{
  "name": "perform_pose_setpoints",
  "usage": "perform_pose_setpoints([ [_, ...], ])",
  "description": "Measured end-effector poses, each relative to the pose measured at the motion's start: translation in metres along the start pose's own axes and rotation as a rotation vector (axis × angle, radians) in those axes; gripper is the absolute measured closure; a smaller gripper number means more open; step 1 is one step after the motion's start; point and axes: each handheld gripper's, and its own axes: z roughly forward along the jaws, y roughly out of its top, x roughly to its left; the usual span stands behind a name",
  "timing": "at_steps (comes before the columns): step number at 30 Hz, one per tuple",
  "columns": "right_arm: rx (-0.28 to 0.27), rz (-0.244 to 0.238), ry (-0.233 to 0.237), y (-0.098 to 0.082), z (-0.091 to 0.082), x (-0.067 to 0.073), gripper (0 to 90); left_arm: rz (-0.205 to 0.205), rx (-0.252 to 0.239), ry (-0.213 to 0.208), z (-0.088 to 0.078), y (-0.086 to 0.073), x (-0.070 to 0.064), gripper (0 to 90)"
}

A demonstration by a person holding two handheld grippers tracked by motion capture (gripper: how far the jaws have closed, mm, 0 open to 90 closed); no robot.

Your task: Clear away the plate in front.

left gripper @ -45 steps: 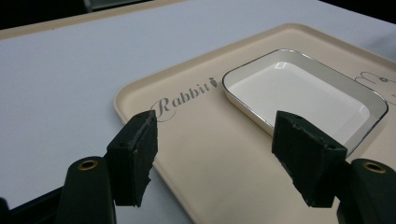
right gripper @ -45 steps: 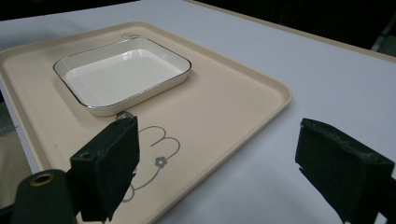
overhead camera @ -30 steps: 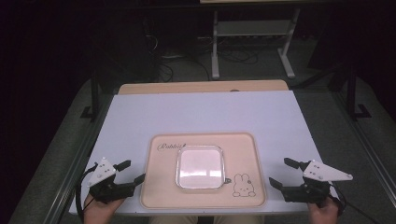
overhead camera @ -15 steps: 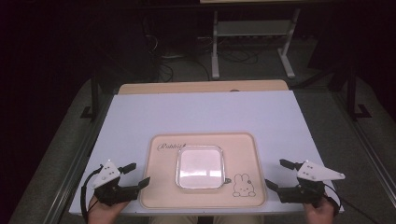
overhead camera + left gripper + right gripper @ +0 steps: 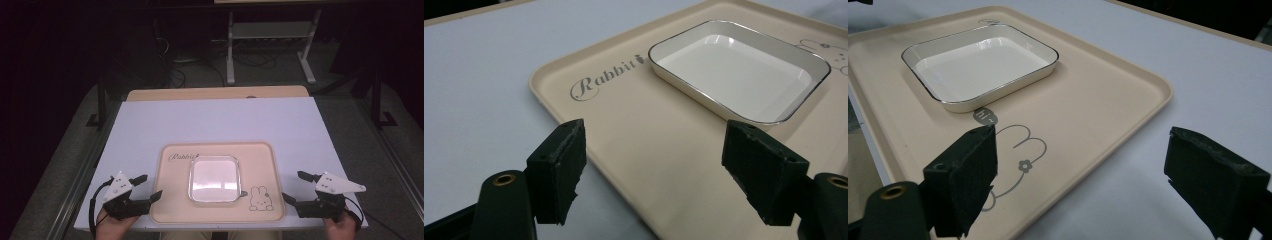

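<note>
The beige plastic tray (image 5: pixel 220 207) lay on my pale lavender worktop (image 5: pixel 215 122), a white square dish (image 5: pixel 214 178) at its middle. My left claw (image 5: pixel 148 187) and right claw (image 5: pixel 294 187) flanked the tray, both released. Beyond the worktop, a grey metal stand (image 5: pixel 270 37) stood on the dark floor (image 5: pixel 200 75).

Beige rectangular tray (image 5: pixel 220 210), flat on the white table at its near edge, printed with "Rabbit" script and a rabbit drawing. White square dish (image 5: pixel 213 178), silver-rimmed, empty, upright at the tray's middle.
</note>
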Motion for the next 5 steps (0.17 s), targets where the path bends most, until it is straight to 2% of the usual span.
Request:
perform_pose_setpoints([
  [5, -0.005, -0.003, 0.0, 0.0003, -0.0005, 0.0003, 12.9, -0.009, -0.004, 0.011, -0.001, -0.001, 0.0025, 25.5],
])
